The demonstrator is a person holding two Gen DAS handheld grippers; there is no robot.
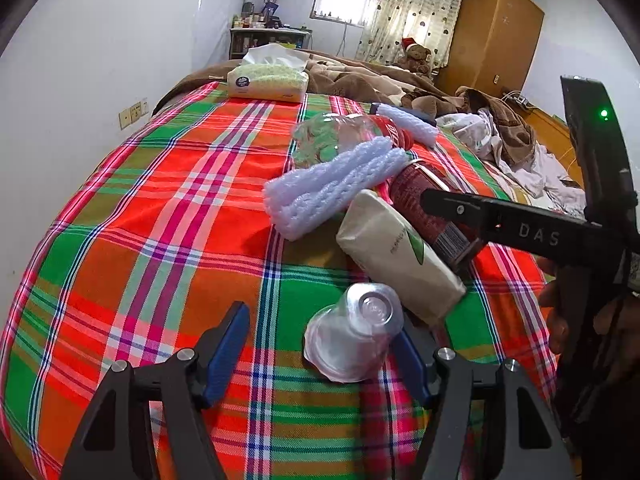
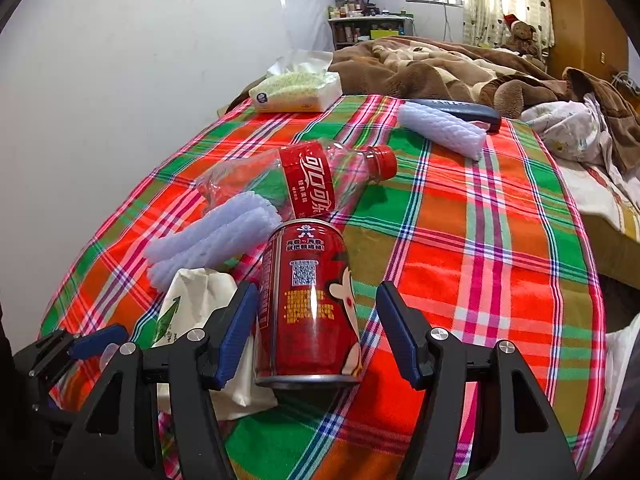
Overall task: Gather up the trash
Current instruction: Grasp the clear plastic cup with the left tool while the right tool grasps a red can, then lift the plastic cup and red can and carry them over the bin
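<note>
Trash lies on a plaid cloth (image 1: 160,220). A clear plastic cup (image 1: 354,338) lies on its side between the jaws of my open left gripper (image 1: 320,354), near the right finger. A red can (image 2: 310,304) lies between the jaws of my open right gripper (image 2: 318,332); neither pad clearly touches it. The can also shows in the left wrist view (image 1: 432,212). A cream paper packet (image 1: 400,254) lies beside the can (image 2: 196,300). An empty cola bottle (image 2: 312,184) and white foam netting (image 2: 216,236) lie just beyond.
A tissue box (image 1: 268,80) sits at the cloth's far end. A second foam net (image 2: 442,128) and a dark case (image 2: 460,110) lie at far right. Brown blankets (image 2: 440,68) and clothes (image 1: 520,152) pile beyond. A wall runs along the left.
</note>
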